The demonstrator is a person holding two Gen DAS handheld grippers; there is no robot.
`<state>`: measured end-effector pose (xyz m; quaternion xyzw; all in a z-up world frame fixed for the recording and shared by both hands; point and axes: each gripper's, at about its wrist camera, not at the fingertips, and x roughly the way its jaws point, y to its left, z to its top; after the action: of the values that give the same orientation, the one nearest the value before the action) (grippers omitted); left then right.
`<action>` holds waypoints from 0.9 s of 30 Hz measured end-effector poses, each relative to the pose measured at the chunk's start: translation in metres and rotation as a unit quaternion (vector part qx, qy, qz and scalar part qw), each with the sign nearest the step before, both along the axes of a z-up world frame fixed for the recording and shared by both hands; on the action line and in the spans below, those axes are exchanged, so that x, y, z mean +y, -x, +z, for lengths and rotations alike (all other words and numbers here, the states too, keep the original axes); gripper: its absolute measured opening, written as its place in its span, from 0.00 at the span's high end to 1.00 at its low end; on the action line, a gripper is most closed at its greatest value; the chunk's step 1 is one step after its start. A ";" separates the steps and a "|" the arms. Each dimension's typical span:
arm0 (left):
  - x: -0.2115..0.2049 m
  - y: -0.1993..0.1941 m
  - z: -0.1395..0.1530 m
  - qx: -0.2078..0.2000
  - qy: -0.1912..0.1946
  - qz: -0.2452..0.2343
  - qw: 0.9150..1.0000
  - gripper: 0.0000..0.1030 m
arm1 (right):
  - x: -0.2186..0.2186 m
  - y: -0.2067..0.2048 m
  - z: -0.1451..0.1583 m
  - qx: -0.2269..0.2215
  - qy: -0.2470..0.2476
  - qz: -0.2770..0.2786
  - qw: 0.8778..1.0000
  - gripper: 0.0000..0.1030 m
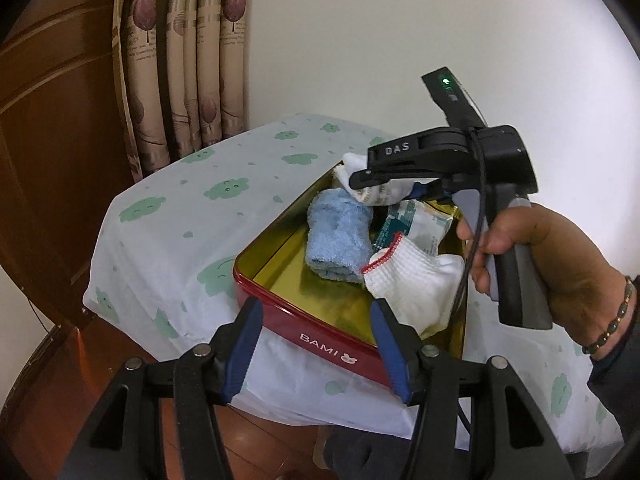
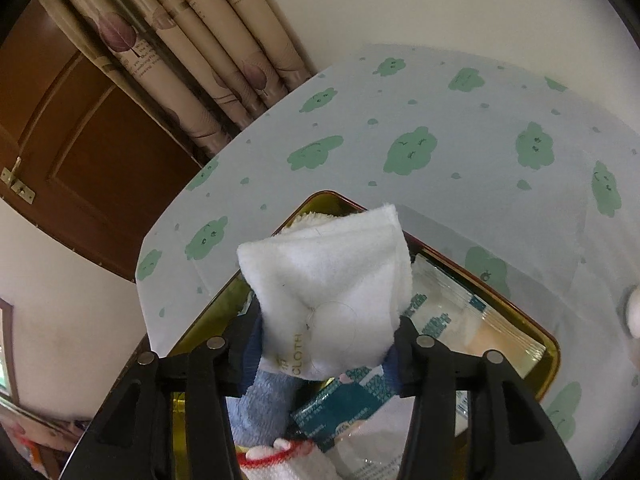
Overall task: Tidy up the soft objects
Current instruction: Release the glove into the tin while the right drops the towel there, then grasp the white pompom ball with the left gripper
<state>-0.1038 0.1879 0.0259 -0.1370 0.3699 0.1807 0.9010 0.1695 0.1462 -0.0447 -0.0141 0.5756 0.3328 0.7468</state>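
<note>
White folded cloth [image 2: 324, 292], printed "CLOTH" near its lower edge, sits between the fingers of your right gripper [image 2: 320, 356] above the open red tin [image 1: 320, 336]. In the right wrist view the blue pads flank its lower corners at 9 and 3 o'clock; whether they still press on it cannot be told. From the left wrist view the same cloth [image 1: 376, 184] hangs over the tin's far corner, at 12 o'clock from the tin's middle, under the black right gripper [image 1: 400, 176] that your right hand [image 1: 540, 248] grips by its handle.

Inside the tin, on its gold floor, a rolled blue towel [image 1: 336, 236] lies just below the cloth. At 3 o'clock from the towel rests a teal-and-white packet [image 1: 416, 224]; at 5 o'clock a white sock with red trim [image 1: 412, 280] leans against the tin's near right wall. A clear plastic sachet [image 2: 472, 320] lies in the tin's right half in the right wrist view.

Your left gripper [image 1: 316, 344] hovers at the tin's near edge, its fingers spread with nothing between them, framing the "BAMI" lettering on the red wall.

The tin stands on a worktop covered by a pale sheet with green cloud prints [image 1: 168, 240]. Beyond it, at 11 o'clock, hang beige patterned curtains [image 1: 188, 60] beside a brown wooden door [image 1: 52, 120].
</note>
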 end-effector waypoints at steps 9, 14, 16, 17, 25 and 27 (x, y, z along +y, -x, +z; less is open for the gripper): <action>0.002 -0.001 -0.003 0.005 0.005 0.001 1.000 0.45 | -0.005 0.006 0.020 -0.036 -0.004 0.001 0.999 0.33; 0.003 -0.001 -0.004 0.007 0.005 0.001 1.000 0.45 | -0.028 0.013 0.045 -0.072 -0.036 -0.019 0.997 0.21; 0.001 -0.001 -0.003 0.008 -0.003 0.000 1.000 0.45 | -0.045 0.018 0.054 -0.079 -0.057 -0.035 0.995 0.21; -0.001 -0.001 -0.003 0.007 -0.008 -0.002 1.000 0.45 | -0.058 0.023 0.059 -0.089 -0.067 -0.047 0.993 0.21; -0.023 0.001 0.002 -0.001 -0.047 -0.039 0.998 0.45 | -0.206 0.092 0.042 -0.138 0.031 -0.128 0.982 0.17; -0.033 -0.001 0.002 0.000 -0.056 -0.059 0.997 0.45 | -0.254 0.107 0.034 -0.141 0.083 -0.156 0.974 0.17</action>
<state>-0.1031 0.1546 0.0277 -0.0640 0.3668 0.1478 0.9162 0.0629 -0.1079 -0.0105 -0.0329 0.4852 0.1579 0.8594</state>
